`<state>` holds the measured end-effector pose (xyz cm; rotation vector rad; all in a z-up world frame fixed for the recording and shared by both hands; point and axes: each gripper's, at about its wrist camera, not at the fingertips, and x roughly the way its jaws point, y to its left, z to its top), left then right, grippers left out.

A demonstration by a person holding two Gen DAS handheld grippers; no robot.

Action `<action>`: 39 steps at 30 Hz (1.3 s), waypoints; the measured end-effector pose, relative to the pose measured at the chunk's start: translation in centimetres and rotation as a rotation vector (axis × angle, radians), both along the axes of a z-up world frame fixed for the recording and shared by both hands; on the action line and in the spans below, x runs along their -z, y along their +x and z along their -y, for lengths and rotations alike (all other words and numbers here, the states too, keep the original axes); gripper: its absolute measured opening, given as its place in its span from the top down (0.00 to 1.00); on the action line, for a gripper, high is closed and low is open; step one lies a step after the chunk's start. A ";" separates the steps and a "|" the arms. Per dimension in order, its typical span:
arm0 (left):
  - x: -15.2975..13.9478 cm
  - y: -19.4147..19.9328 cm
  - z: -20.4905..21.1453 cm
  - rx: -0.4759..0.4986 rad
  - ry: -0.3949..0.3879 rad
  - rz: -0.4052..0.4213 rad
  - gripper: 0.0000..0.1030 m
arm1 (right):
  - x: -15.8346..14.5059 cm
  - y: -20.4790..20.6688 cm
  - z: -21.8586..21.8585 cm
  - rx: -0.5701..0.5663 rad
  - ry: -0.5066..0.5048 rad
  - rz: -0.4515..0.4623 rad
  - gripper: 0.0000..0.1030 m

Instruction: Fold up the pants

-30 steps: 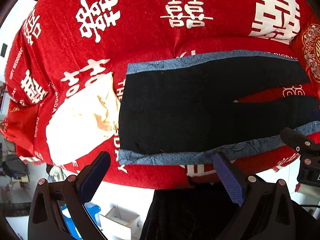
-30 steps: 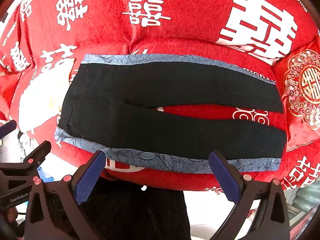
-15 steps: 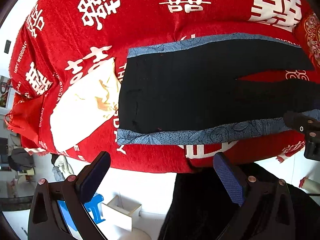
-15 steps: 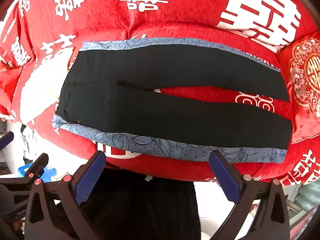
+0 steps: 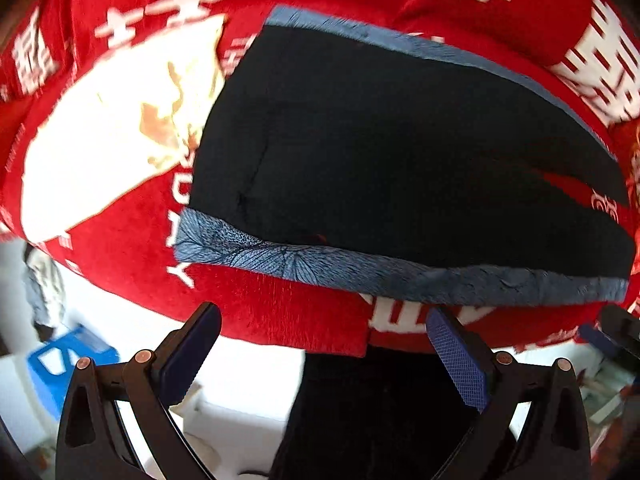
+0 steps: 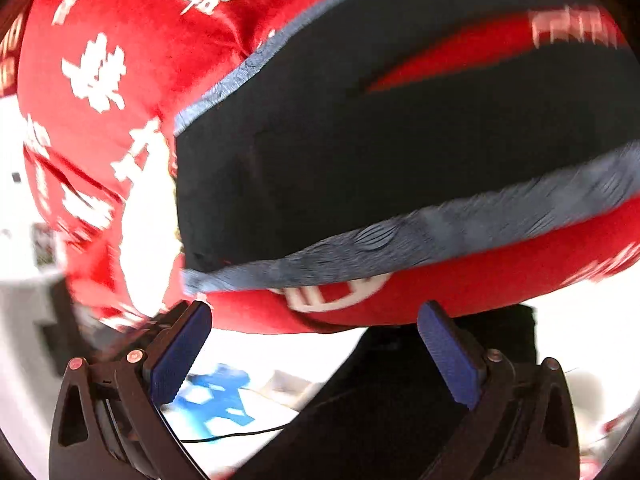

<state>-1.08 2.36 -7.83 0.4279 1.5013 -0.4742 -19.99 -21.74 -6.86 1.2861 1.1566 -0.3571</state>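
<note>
Pants (image 5: 400, 152) flat; both jaws open.

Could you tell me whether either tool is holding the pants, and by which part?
Nothing is held: the left tool and right tool are open, short of the pants.

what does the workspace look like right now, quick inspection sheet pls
surface: red blanket with white characters, bulging.
job's things: black pants lying flat, unfolded, legs slightly apart; blue patterned side trim along the near edge.
clutter: cream patch on the blanket, beside the pants' waist end; whether print or cloth is unclear.
grippers: left tool open, short of the trim; right tool open, empty.
cables: thin dark cable below the right tool.
surroundings: blue stool, pale floor, blurred.
</note>
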 end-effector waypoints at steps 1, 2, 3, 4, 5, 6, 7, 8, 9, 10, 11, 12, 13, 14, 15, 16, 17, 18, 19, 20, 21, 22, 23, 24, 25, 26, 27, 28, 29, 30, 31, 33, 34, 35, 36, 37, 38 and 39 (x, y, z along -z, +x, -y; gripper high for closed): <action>1.1 0.5 -0.7 -0.024 -0.027 -0.017 0.00 | 0.8 -0.3 -0.1 0.024 0.023 0.022 0.00; 2.0 0.9 -1.3 -0.047 -0.042 -0.031 0.00 | 2.2 -0.9 -0.3 0.061 0.052 0.055 0.02; 3.0 1.3 -1.9 -0.077 -0.057 -0.046 0.00 | 3.0 -1.0 -0.4 0.077 0.066 0.066 0.03; 4.0 1.6 -2.5 -0.107 -0.090 -0.065 0.00 | 3.9 -1.3 -0.5 0.088 0.074 0.078 0.14; 4.9 1.9 -3.1 -0.132 -0.127 -0.083 0.00 | 4.9 -1.4 -0.5 0.095 0.083 0.089 0.31; 5.6 2.1 -3.5 -0.148 -0.148 -0.095 0.00 | 6.3 -1.6 -0.6 0.098 0.100 0.098 0.36; 6.3 2.3 -3.9 -0.167 -0.168 -0.109 0.00 | 7.3 -1.7 -0.6 0.104 0.115 0.109 0.39; 7.0 2.4 -4.2 -0.181 -0.187 -0.122 0.00 | 8.0 -1.8 -0.6 0.109 0.123 0.120 0.39; 7.6 2.5 -4.4 -0.195 -0.207 -0.132 0.00 | 8.8 -1.9 -0.6 0.114 0.129 0.142 0.39; 8.1 2.6 -4.7 -0.207 -0.225 -0.139 0.00 | 9.4 -2.0 -0.5 0.114 0.127 0.159 0.39; 8.6 2.7 -4.9 -0.214 -0.241 -0.144 0.00 | 10.0 -2.1 -0.4 0.117 0.125 0.179 0.39; 9.1 2.7 -5.0 -0.221 -0.259 -0.150 0.00 | 10.7 -2.2 -0.4 0.128 0.135 0.205 0.39; 9.4 2.7 -5.2 -0.227 -0.270 -0.155 0.00 | 11.0 -2.4 -0.2 0.136 0.145 0.226 0.39; 9.8 2.7 -5.4 -0.237 -0.280 -0.163 0.00 | 11.2 -2.7 -0.2 0.151 0.159 0.256 0.39; 10.1 2.7 -5.5 -0.251 -0.293 -0.172 0.00 | 11.3 -3.0 -0.3 0.160 0.166 0.282 0.39; 10.1 2.7 -5.7 -0.257 -0.304 -0.171 0.00 | 11.3 -3.5 -0.1 0.161 0.167 0.297 0.39; 10.1 2.6 -5.7 -0.264 -0.313 -0.169 0.00 | 11.4 -3.7 -0.3 0.161 0.168 0.304 0.39; 10.0 2.5 -5.6 -0.264 -0.318 -0.165 0.00 | 11.6 -4.0 -0.5 0.155 0.172 0.300 0.39; 9.9 2.5 -5.5 -0.261 -0.321 -0.165 0.00 | 11.8 -4.1 -0.6 0.148 0.180 0.299 0.39; 9.8 2.4 -5.5 -0.258 -0.325 -0.166 0.00 | 12.0 -4.3 -0.8 0.146 0.193 0.305 0.39; 9.7 2.2 -5.3 -0.252 -0.334 -0.172 0.00 | 12.1 -4.5 -0.9 0.151 0.197 0.310 0.39; 9.5 2.4 -5.1 -0.246 -0.340 -0.176 0.00 | 12.2 -4.6 -1.0 0.158 0.197 0.315 0.39; 9.5 2.4 -5.0 -0.241 -0.342 -0.178 0.00 | 12.0 -4.7 -1.1 0.165 0.199 0.326 0.39; 9.4 2.7 -4.9 -0.237 -0.347 -0.178 0.00 | 11.9 -4.6 -1.0 0.173 0.196 0.340 0.39; 9.3 3.1 -4.7 -0.236 -0.350 -0.177 0.00 | 12.0 -4.4 -0.9 0.180 0.196 0.352 0.39; 9.5 3.5 -4.8 -0.238 -0.353 -0.174 0.00 | 12.1 -3.9 -0.7 0.187 0.202 0.372 0.39; 9.5 4.0 -4.4 -0.247 -0.360 -0.174 0.00 | 12.1 -3.1 -0.5 0.191 0.205 0.397 0.39; 9.5 3.9 -4.5 -0.259 -0.372 -0.174 0.00 | 12.1 -2.6 -0.4 0.191 0.206 0.408 0.39; 9.8 4.7 -4.7 -0.270 -0.379 -0.174 0.00 | 12.2 -1.9 -0.3 0.189 0.209 0.422 0.39; 9.8 4.8 -4.7 -0.284 -0.380 -0.175 0.00 | 12.4 -1.3 -0.2 0.186 0.216 0.431 0.39; 9.8 4.9 -4.8 -0.300 -0.383 -0.176 0.00 | 12.6 -1.0 -0.3 0.187 0.224 0.436 0.39; 9.9 5.2 -5.1 -0.327 -0.386 -0.174 0.01 | 12.9 -1.7 -0.5 0.212 0.242 0.447 0.39; 9.8 5.2 -5.5 -0.337 -0.387 -0.172 0.03 | 13.0 -2.0 -0.7 0.225 0.252 0.444 0.39; 9.8 5.2 -5.6 -0.349 -0.378 -0.165 0.06 | 13.3 -2.5 -0.9 0.243 0.270 0.437 0.39; 9.8 5.2 -5.8 -0.354 -0.374 -0.164 0.06 | 13.5 -2.6 -1.0 0.255 0.281 0.434 0.39; 9.8 5.1 -6.1 -0.359 -0.373 -0.164 0.07 | 13.7 -3.1 -1.0 0.278 0.298 0.436 0.40; 9.7 5.1 -6.1 -0.364 -0.368 -0.160 0.14 | 14.0 -2.7 -0.9 0.304 0.316 0.435 0.43; 9.6 5.2 -6.0 -0.365 -0.347 -0.143 0.18 | 14.2 -2.6 -0.8 0.325 0.335 0.437 0.46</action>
